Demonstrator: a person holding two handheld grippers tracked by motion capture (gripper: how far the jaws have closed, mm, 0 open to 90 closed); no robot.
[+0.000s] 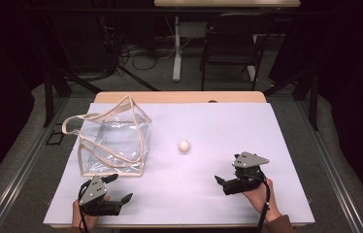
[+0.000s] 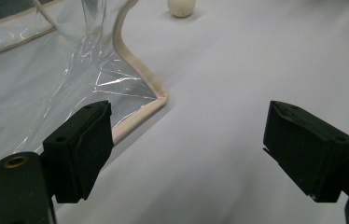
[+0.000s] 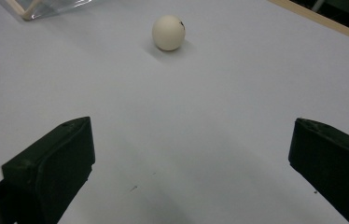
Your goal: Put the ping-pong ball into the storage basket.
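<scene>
Taking the ball [image 1: 184,146] as the landmark: nearest the person, the left gripper [image 1: 121,189] sits well short of the ball and to its left, jaws released and spread wide with nothing between them, one jaw just beside the near corner of the bag [image 1: 112,143]; from that placing I judge it is set to take the bag's trimmed edge and steady or open it. The right gripper [image 1: 223,182] lies short of the ball and to its right, jaws likewise released and empty, and in the right gripper view the ball [image 3: 168,32] sits straight ahead between the lines of the two jaws, so it looks lined up for a forward reach and a pinch. The ball rests free on the white sheet of the table [image 1: 276,204], apart from both grippers and a little to the right of the bag, touching nothing. Nothing lies between the right gripper and the ball, so that path is open; being round, the ball may roll if nudged off-centre. The bag is clear plastic with cream trim, slumped and creased, its handles [image 1: 73,124] flopped on the side away from the ball, and its soft walls may sag across the mouth. Beyond the table's far edge, past the ball, stand a dark chair [image 1: 233,46] and floor cables [image 1: 140,51], well clear of the work
</scene>
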